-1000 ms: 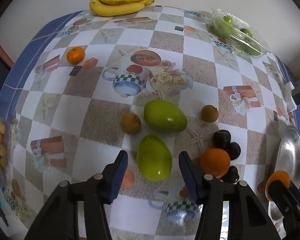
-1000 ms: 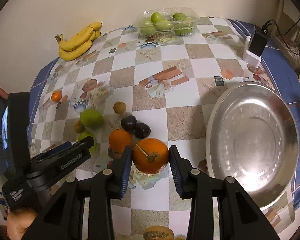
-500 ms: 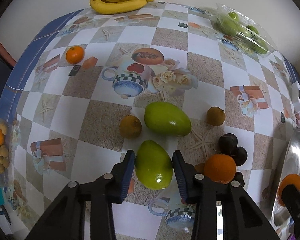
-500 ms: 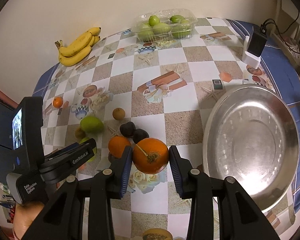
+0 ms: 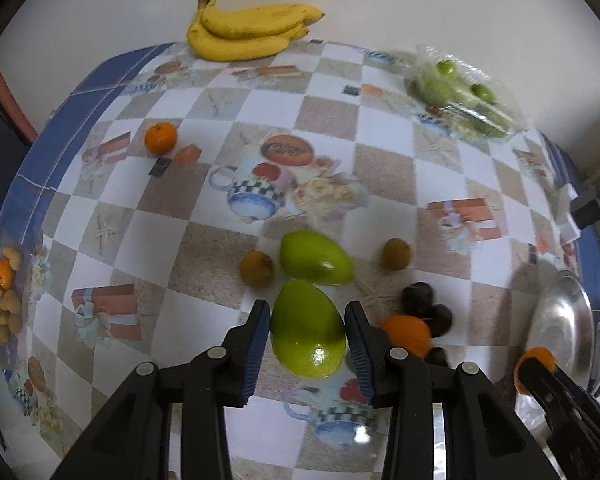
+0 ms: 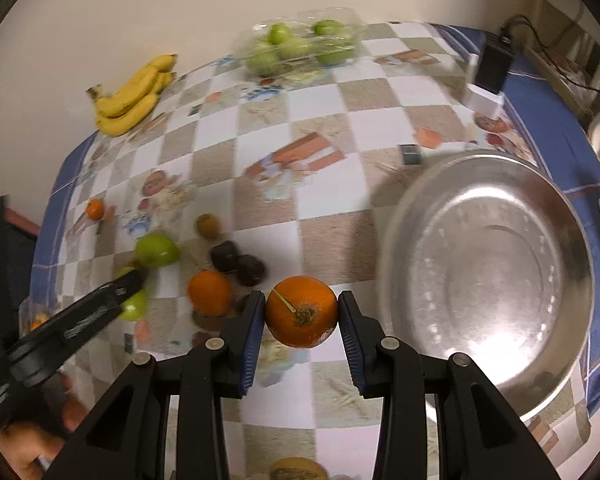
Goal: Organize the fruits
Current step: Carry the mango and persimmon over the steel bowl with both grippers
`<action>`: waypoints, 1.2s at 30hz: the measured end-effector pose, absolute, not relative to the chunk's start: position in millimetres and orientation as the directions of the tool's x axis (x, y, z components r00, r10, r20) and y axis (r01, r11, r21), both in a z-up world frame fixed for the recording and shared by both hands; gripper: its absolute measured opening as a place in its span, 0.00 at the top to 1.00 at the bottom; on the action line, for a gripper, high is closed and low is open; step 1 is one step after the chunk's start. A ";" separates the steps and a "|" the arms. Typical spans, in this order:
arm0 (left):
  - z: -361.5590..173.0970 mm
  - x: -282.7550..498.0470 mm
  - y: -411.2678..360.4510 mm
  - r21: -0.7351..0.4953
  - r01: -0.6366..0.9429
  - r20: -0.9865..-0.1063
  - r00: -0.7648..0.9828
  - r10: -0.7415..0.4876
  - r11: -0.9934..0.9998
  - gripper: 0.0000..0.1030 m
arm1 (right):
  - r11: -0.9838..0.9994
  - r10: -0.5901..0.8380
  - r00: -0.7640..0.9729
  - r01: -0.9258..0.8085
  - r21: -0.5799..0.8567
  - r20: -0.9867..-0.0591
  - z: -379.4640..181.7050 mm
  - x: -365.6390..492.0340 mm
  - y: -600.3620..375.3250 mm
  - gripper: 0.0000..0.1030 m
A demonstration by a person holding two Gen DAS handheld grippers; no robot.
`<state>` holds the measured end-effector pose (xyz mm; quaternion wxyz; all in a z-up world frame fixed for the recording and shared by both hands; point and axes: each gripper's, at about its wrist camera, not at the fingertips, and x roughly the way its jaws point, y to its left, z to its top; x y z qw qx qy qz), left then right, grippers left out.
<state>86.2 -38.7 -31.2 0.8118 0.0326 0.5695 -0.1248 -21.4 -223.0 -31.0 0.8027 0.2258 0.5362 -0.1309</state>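
Note:
My left gripper point(image 5: 307, 330) is shut on a green mango point(image 5: 307, 330), and its pads press both sides. A second green mango point(image 5: 315, 257) lies just beyond it. My right gripper point(image 6: 301, 312) is shut on an orange point(image 6: 301, 312) and holds it above the table, left of the large steel bowl point(image 6: 488, 276). Another orange point(image 6: 209, 293), two dark plums point(image 6: 238, 261) and two small brown fruits point(image 5: 256, 269) point(image 5: 396, 254) lie between the grippers. The left gripper also shows in the right wrist view point(image 6: 134, 280).
Bananas point(image 5: 244, 30) lie at the far edge by the wall. A clear box of green fruits point(image 6: 300, 44) stands at the back. A small mandarin point(image 5: 161, 138) lies at the left. A charger block point(image 6: 490, 76) stands at the back right. A snack bag point(image 5: 4, 300) lies at the left edge.
My left gripper moved forward around the near mango and closed on it. My right gripper, holding the orange, shifted right toward the steel bowl.

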 end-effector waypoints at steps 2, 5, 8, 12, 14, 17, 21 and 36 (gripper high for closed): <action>-25.5 82.3 -47.0 -0.120 0.258 -0.927 0.315 -0.202 0.958 0.60 | 0.844 0.005 0.379 0.495 0.207 -0.925 -34.8 -27.6 -237.9 0.63; -15.5 71.2 -65.9 -0.129 0.317 -0.917 0.322 -0.234 0.940 0.60 | 0.806 -0.041 0.351 0.565 0.177 -0.935 -39.0 -37.6 -262.1 0.63; -7.3 59.1 -88.9 -0.149 0.375 -0.910 0.311 -0.275 0.915 0.60 | 0.759 -0.065 0.326 0.630 0.166 -0.943 -43.5 -49.5 -287.4 0.62; -0.8 40.5 -123.3 -0.187 0.450 -0.903 0.271 -0.333 0.873 0.60 | 0.705 -0.086 0.302 0.692 0.157 -0.949 -47.7 -65.7 -317.6 0.62; 0.0 29.4 -142.5 -0.191 0.498 -0.901 0.254 -0.353 0.846 0.60 | 0.679 -0.096 0.290 0.718 0.150 -0.952 -49.7 -73.8 -330.4 0.62; -2.4 15.5 -172.2 -0.182 0.569 -0.901 0.230 -0.368 0.802 0.60 | 0.646 -0.101 0.287 0.747 0.157 -0.952 -50.5 -85.2 -345.6 0.62; -11.0 4.2 -204.4 -0.177 0.624 -0.903 0.205 -0.378 0.761 0.60 | 0.619 -0.102 0.288 0.768 0.166 -0.952 -51.9 -94.0 -355.8 0.62; -51.5 -5.9 -260.6 -0.139 0.711 -0.927 0.152 -0.344 0.689 0.60 | 0.536 -0.128 0.262 0.830 0.156 -0.956 -60.3 -114.1 -384.6 0.62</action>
